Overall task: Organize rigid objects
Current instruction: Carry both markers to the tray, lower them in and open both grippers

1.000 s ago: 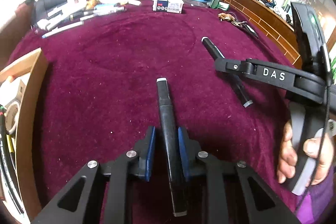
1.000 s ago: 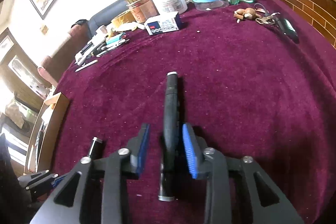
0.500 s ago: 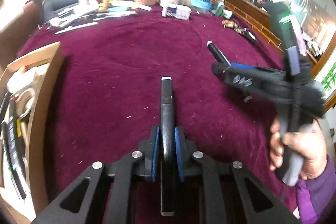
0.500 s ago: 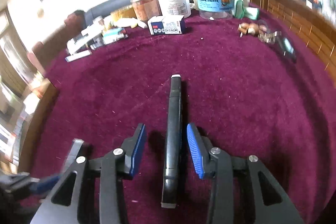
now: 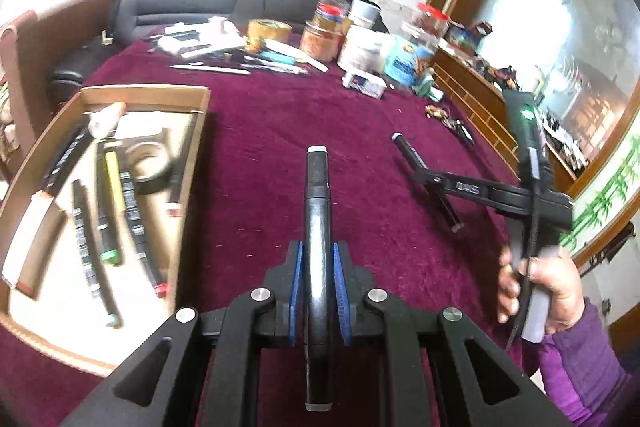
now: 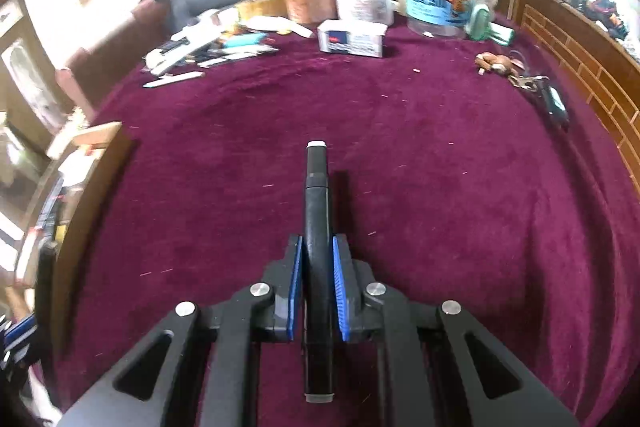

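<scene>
- left gripper [image 5: 318, 291] is clamping a black marker [image 5: 317, 227] between its blue pads, marker sticking straight out ahead
- right gripper [image 6: 316, 291] is closing its jaws on a second black marker [image 6: 317, 223] — pads are already pressing on the barrel
- both are hanging over a maroon tablecloth [image 6: 440, 187]
- cardboard box [image 5: 198, 131] with pens is sitting just left of the left gripper
- jars and clutter are crowding the far edge [image 6: 438, 1] — dark sofa behind
</scene>
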### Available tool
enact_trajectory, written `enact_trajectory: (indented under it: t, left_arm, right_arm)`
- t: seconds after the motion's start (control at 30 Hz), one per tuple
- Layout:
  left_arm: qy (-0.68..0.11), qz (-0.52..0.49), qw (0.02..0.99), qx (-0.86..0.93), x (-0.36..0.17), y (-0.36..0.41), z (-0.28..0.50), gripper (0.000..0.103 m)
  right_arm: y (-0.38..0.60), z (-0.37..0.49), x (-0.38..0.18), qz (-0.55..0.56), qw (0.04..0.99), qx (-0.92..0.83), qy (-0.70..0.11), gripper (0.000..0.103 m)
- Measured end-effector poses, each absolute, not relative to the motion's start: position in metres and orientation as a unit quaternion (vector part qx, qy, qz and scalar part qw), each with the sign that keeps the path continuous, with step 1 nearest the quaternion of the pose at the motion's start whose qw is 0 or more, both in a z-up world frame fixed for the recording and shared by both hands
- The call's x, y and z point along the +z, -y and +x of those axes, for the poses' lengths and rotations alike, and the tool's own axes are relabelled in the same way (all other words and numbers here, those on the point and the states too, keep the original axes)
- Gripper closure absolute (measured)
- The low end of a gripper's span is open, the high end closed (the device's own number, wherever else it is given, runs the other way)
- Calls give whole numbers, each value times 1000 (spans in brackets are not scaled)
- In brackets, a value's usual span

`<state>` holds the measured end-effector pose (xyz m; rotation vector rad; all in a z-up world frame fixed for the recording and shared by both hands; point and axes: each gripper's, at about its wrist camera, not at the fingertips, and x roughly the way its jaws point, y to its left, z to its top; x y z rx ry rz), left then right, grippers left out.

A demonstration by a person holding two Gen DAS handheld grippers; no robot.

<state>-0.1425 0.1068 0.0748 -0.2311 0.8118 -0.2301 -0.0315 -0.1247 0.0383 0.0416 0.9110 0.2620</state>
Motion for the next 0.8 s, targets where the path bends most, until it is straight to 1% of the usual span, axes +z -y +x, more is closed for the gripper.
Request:
enact_trajectory:
  t: [0.33,0.5,0.6,0.8]
  left_arm:
    - [-368,-165,914,-36,80,-191,-165,88]
    - [-364,-179,914,12,76,-232,-165,88]
    - [-370,-170,913,36,70,-245,-160,88]
    - [-396,-191,897,46,45,-263,-143,88]
  right_arm:
    - [50,-66,83,13,877,234,-418,89]
    - [8,-67,86,15,858,278,-432,89]
    - [-19,-64,85,22,840,304,-449,89]
    - [-78,-66,78,21,808,345,-477,89]
